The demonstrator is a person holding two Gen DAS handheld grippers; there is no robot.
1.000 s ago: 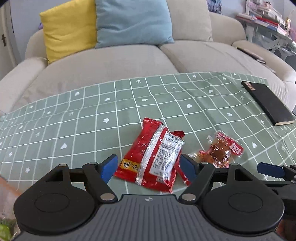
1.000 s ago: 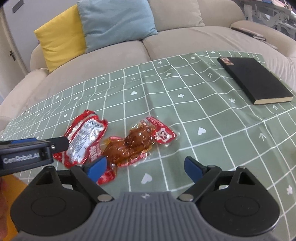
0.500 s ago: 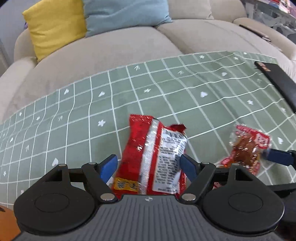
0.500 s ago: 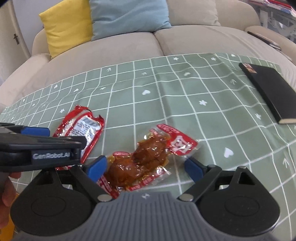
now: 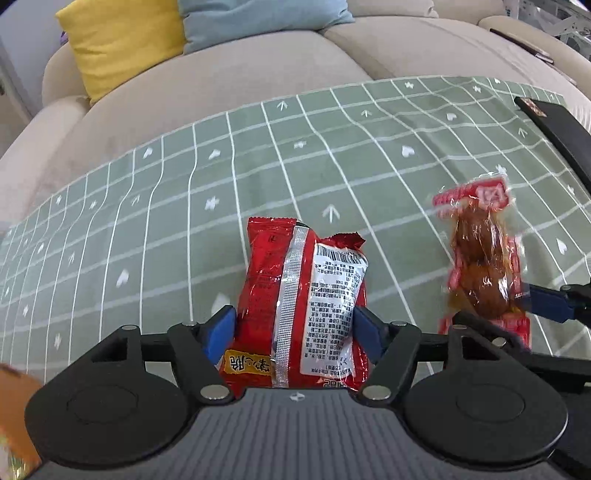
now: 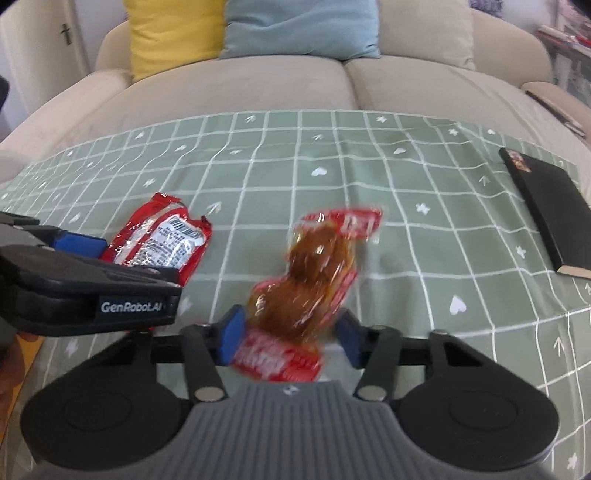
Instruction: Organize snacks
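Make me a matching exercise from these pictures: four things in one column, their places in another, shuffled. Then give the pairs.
Things:
1. red foil snack packet
2. clear packet of brown meat
3. flat black notebook
4. yellow square cushion

Places:
A. on the beige sofa
B. between the left tongs
C. on the green checked tablecloth, far right
D. between the right tongs

Pairs: 1-B, 2-D, 3-C, 4-A

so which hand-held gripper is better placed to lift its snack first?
Probably the right hand-held gripper: its jaws have just been closing and pinch the clear meat snack pack. The left hand-held gripper has been closing around the red packet, still wider.
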